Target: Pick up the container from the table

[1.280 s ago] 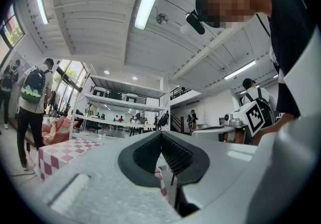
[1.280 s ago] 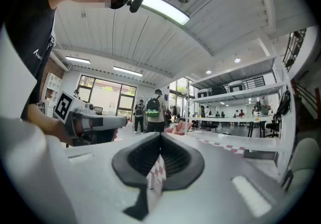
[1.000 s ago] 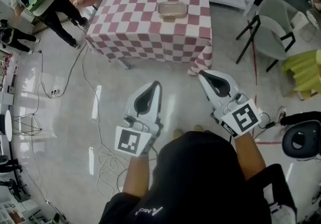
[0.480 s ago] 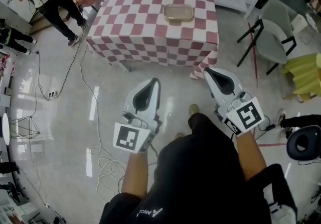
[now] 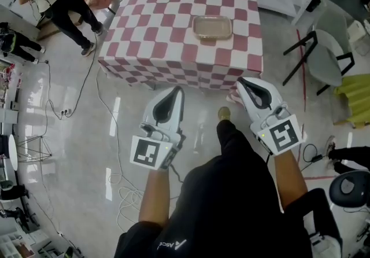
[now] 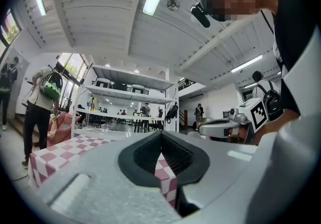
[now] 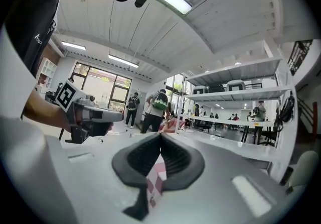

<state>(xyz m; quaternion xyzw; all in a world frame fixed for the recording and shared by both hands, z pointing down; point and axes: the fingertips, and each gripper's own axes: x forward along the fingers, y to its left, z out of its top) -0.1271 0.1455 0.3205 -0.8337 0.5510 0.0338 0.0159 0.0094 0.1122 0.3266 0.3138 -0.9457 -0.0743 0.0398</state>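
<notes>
Overhead, a glossy floor (image 5: 69, 135) spread wide, and a table (image 5: 167, 31) under a red-and-white checked cloth stood ahead of the person. A grey chair (image 5: 324, 60) stood off the table's right side. The left gripper (image 5: 178, 90) and right gripper (image 5: 239, 81) were held level, side by side over the floor, short of the table's near edge. Each had its jaws pressed together with nothing between them. The container (image 5: 212, 27), clear with rounded corners, lay on the table toward its right, well apart from both grippers.
</notes>
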